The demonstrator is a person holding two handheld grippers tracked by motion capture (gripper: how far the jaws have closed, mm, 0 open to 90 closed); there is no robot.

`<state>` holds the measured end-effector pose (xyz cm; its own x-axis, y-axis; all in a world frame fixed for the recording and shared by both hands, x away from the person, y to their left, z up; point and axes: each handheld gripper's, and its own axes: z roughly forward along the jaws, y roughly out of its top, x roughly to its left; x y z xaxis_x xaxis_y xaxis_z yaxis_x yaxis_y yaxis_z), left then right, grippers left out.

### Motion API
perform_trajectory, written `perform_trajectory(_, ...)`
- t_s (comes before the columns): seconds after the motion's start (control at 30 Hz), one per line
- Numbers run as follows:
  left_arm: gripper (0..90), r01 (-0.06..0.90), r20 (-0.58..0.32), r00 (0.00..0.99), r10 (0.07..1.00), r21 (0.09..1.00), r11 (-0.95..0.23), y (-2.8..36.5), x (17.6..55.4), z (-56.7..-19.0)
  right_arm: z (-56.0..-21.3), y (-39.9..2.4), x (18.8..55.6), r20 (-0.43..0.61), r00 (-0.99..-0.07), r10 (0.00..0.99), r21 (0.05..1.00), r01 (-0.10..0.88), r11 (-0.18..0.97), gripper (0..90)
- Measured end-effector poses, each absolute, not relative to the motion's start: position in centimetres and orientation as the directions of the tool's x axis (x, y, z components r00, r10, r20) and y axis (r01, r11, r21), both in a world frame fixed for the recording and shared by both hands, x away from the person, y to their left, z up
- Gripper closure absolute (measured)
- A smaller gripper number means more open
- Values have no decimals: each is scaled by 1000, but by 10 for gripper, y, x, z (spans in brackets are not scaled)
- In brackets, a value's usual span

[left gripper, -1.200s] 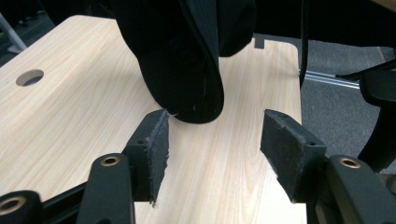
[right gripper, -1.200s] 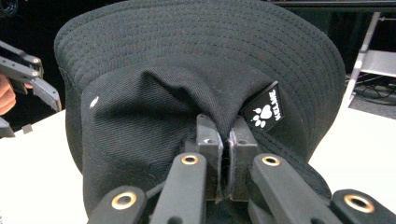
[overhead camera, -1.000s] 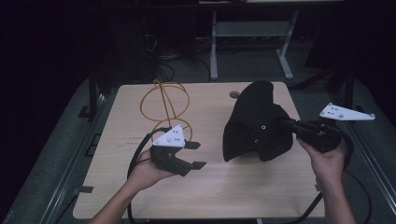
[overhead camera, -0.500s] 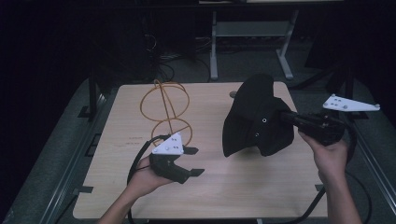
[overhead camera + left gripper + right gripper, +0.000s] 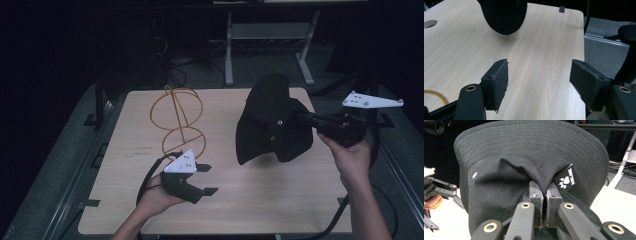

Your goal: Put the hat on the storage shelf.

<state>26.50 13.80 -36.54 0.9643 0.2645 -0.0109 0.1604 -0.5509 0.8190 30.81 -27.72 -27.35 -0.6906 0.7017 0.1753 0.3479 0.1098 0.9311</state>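
A black bucket hat (image 5: pixel 272 120) with a stitched brim and small paw-print label hangs above the tabletop (image 5: pixel 250 200), pinched by the right hand-held gripper (image 5: pixel 545 206). The left hand-held gripper (image 5: pixel 539 85) gapes wide, near an orange wire stand (image 5: pixel 179 120).

Matt stitched cloth hat (image 5: pixel 529 152), pale woodgrain table (image 5: pixel 280 200)

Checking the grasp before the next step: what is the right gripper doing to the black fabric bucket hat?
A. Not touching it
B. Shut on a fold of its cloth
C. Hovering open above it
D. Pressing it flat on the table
B: in the right gripper view the right gripper is shut on a pinched fold of the black fabric bucket hat, with its jaws closed on the cloth.
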Motion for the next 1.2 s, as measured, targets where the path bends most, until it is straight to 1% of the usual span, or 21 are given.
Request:
perform_trajectory(0.6,290,155,-9,968,253,810,-566,135,258,-382,-247,-248,323,126,-734,668,932,319,174,861)
perform_trajectory(0.9,286,157,-15,969,245,806,-571,133,255,-387,-237,-233,333,121,-750,650,929,317,192,861)
perform_trajectory(1.2,283,145,-3,971,240,803,-578,134,254,-389,-231,-219,343,120,-764,634,928,314,202,861)
